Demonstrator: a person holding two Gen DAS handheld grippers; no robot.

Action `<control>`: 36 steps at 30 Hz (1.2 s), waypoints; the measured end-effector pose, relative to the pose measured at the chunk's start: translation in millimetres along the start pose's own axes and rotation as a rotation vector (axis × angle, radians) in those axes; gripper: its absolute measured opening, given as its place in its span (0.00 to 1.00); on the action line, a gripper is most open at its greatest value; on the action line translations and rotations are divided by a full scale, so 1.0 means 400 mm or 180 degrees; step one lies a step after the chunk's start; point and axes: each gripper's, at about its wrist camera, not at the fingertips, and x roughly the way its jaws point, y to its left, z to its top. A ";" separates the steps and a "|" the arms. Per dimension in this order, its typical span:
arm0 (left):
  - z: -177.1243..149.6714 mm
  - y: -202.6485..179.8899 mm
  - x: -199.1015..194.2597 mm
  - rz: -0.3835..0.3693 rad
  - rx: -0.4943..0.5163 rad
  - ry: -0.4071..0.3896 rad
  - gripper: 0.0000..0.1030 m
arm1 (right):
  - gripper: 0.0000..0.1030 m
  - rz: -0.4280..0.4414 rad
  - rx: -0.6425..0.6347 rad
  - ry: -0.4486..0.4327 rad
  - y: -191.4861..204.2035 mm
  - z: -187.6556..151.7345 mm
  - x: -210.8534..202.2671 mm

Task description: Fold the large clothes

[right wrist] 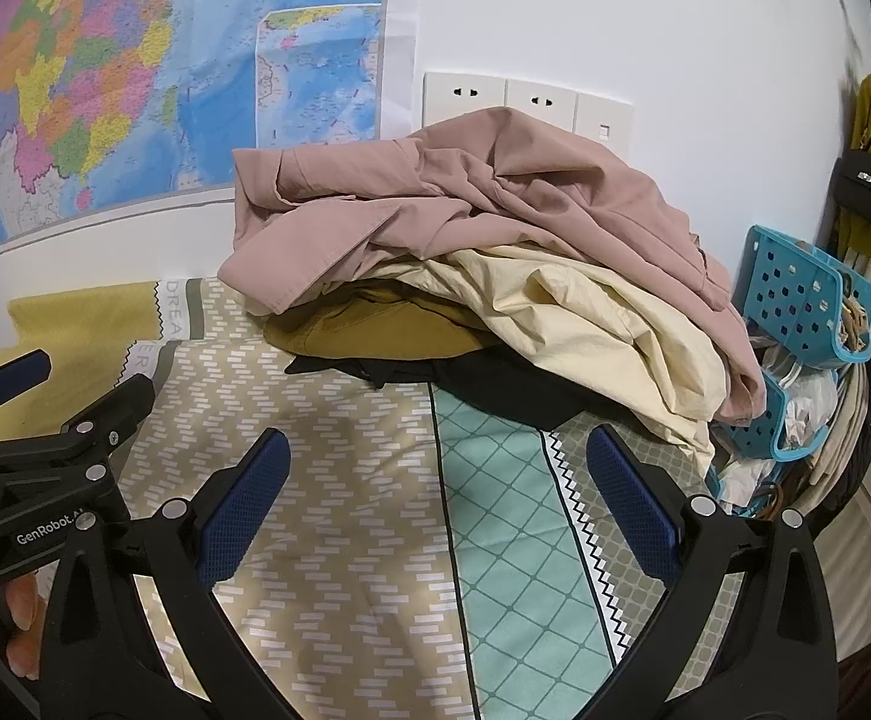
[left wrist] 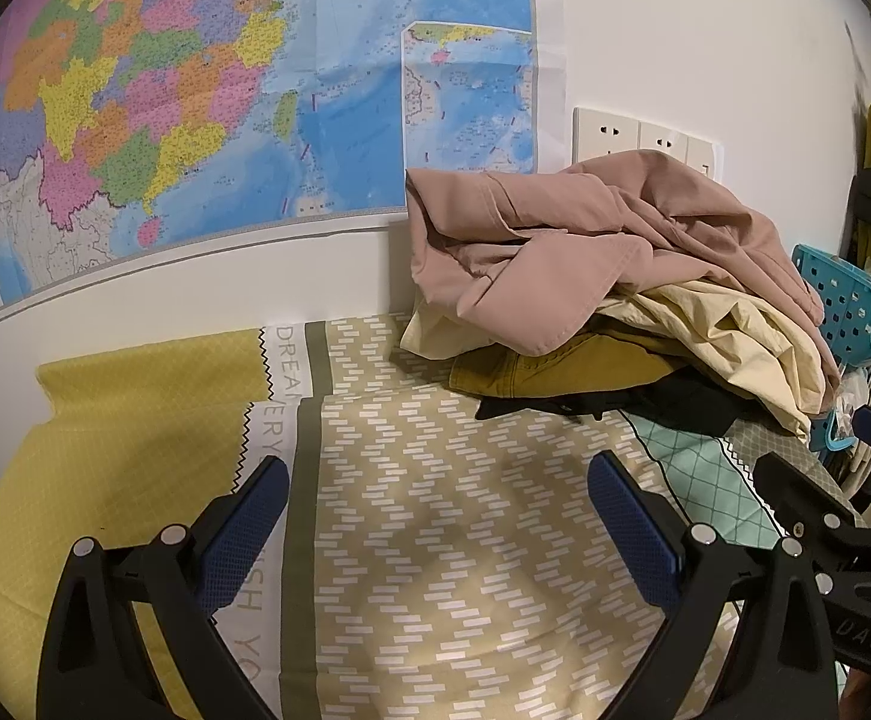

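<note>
A heap of clothes lies at the far right of the table against the wall. A dusty pink garment (left wrist: 585, 240) (right wrist: 483, 198) is on top, a cream one (left wrist: 729, 330) (right wrist: 585, 312) under it, then a mustard one (left wrist: 555, 372) (right wrist: 375, 330) and a black one (left wrist: 615, 405) (right wrist: 495, 384) at the bottom. My left gripper (left wrist: 438, 510) is open and empty above the patterned tablecloth (left wrist: 435, 540), short of the heap. My right gripper (right wrist: 438, 480) is open and empty too, nearer the heap. The left gripper also shows in the right wrist view (right wrist: 69, 384).
A large map (left wrist: 195, 90) and wall sockets (left wrist: 645, 135) are on the wall behind the table. A blue perforated basket (right wrist: 807, 294) with odds and ends stands right of the heap. A black handbag (right wrist: 870, 189) hangs at the far right.
</note>
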 end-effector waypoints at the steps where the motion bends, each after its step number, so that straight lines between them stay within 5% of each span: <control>1: 0.000 0.002 0.000 -0.0009 -0.0003 0.0005 0.94 | 0.95 -0.0004 0.0002 -0.0003 0.000 0.000 -0.001; 36: -0.002 0.004 0.005 -0.0033 0.0032 0.0040 0.94 | 0.95 0.0067 -0.0040 -0.0037 -0.010 -0.002 0.003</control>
